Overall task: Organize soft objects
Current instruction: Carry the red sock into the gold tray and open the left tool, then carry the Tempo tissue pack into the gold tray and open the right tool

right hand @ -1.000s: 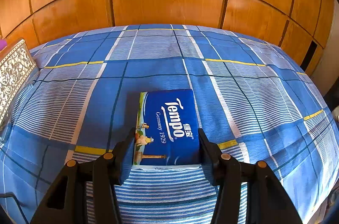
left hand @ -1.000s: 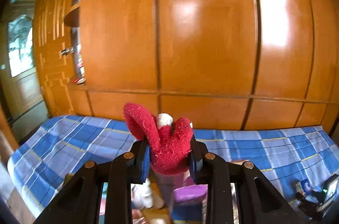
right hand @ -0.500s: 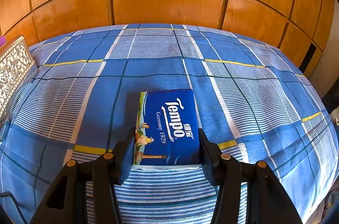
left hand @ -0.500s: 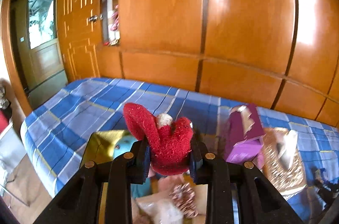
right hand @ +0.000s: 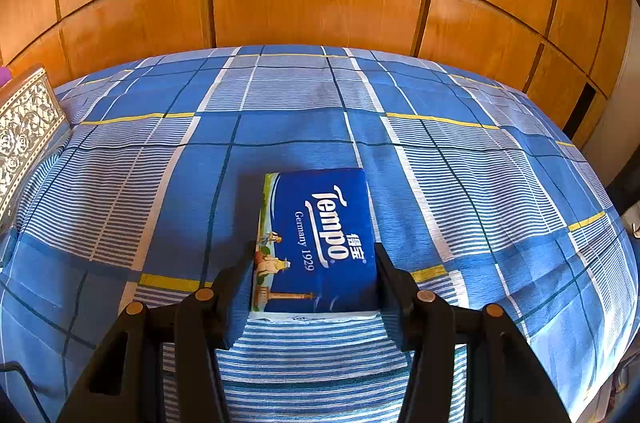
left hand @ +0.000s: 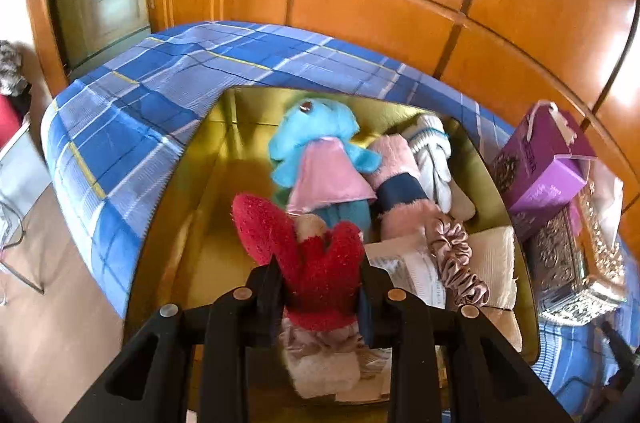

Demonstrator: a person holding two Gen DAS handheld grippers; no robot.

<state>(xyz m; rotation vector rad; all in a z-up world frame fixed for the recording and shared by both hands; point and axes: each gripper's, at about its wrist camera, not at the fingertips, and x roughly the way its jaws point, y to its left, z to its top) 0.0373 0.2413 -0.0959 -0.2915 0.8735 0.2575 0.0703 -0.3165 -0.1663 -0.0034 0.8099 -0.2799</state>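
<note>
- My left gripper (left hand: 322,287) is clenched on a fuzzy red glove (left hand: 308,255), low in the centre of the left wrist view; the pads squeeze its cuff and the fingers of the glove stick up past the tips.
- Below and behind the glove sits an open gold-lined box (left hand: 224,143) on the blue plaid bedspread (left hand: 132,103), filling the middle of that frame.
- The box already holds soft things: a light-blue plush toy (left hand: 316,147) with a pink skirt at centre, a pink furry item (left hand: 400,183) and a white glove (left hand: 432,151) to its right, and a pink satin scrunchie (left hand: 456,263) lower right.
- A purple carton (left hand: 548,163) and an ornate silver box (left hand: 576,259) stand just beside the gold box, at the right edge of the frame.
- I judge the step in hand to be carrying the red glove over the box to drop it in.
- The left half of the box floor looks bare, so my next move calls for lowering the glove there and only then letting the pads go, so it does not snag on the plush toy.
- My right gripper (right hand: 316,279) is grasping a blue Tempo tissue pack (right hand: 320,239), one pad pressed against each long side, bottom centre of the right wrist view; the pack lies flat on the bedspread.
- That pack looks like the next item to sort, once the glove is down.
</note>
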